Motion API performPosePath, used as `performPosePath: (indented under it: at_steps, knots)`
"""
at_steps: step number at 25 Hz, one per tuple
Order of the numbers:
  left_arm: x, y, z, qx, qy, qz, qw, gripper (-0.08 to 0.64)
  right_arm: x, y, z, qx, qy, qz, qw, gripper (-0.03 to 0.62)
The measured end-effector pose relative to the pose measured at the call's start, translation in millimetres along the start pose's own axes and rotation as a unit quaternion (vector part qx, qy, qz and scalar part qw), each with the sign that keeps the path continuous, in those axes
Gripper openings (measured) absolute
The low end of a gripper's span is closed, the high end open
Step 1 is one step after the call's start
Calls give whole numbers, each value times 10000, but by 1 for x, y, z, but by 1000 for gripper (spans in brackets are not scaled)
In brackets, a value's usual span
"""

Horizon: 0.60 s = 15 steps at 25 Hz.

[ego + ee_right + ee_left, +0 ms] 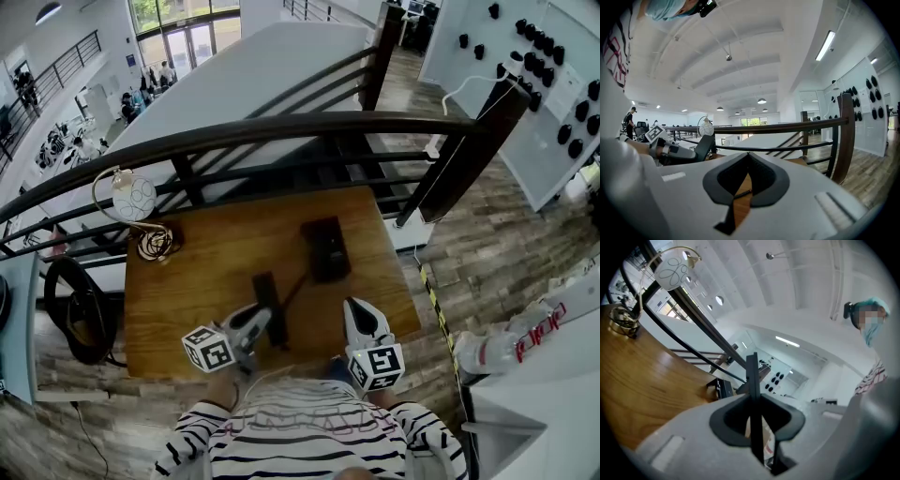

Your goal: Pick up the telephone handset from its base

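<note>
1. Brown wood forms the worktop [187,281], which stands against a dark railing [281,131].
2. Black and boxy, the telephone base [325,248] lies flat toward the far right part of the worktop, a little in from the right edge.
3. The handset [266,302] is off the base and well apart from it, by the middle of the near edge. A dark cord [294,291] runs between the two.
4. The left gripper [261,323] reaches in over the near edge and holds the handset. In the left gripper view its fingers [729,420] are clamped on the handset, seen edge-on as a thin dark bar standing between them.
5. Whether the handset's lower end touches the wood cannot be told.
6. The right gripper [354,305] hangs over the near edge to the right of the handset, touching neither handset nor base. Its fingers [724,180] are pressed together at the tips with nothing between them; wood and a bit of cord show through the gap behind them.
7. A lamp [134,199] with a white globe on a curved brass arm stands at the far left corner.
</note>
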<state>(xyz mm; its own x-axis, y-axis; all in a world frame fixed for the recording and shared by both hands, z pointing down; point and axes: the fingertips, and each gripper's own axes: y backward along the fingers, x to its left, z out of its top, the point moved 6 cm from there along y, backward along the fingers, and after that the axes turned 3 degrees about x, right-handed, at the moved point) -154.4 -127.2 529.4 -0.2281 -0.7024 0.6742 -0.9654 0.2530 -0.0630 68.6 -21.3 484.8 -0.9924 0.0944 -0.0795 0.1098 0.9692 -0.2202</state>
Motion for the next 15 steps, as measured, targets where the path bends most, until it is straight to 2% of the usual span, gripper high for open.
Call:
performPosePath:
  at_steps: [15]
  knots:
    - [-1, 0, -2, 10, 29, -4, 10000, 71, 4, -4, -6, 124, 6, 27, 9999, 0]
